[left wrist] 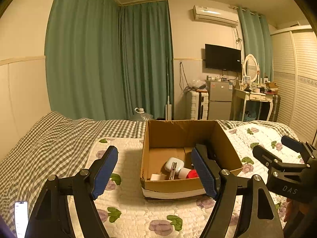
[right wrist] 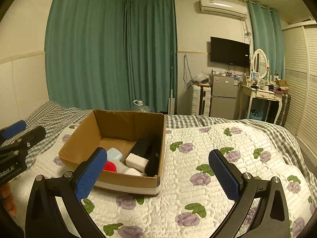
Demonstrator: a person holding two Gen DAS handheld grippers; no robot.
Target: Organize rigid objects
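Note:
An open cardboard box stands on the floral quilt. Inside lie a white earbud case, a metal nail clipper, a white bottle with a red cap, a white charger block and a black object. My left gripper is open and empty just in front of the box. My right gripper is open and empty to the right of the box; it also shows in the left wrist view.
A phone with a lit screen lies on the checked blanket at lower left. The floral quilt stretches right of the box. Beyond the bed stand green curtains, a water jug, a suitcase, a small fridge and a dressing table.

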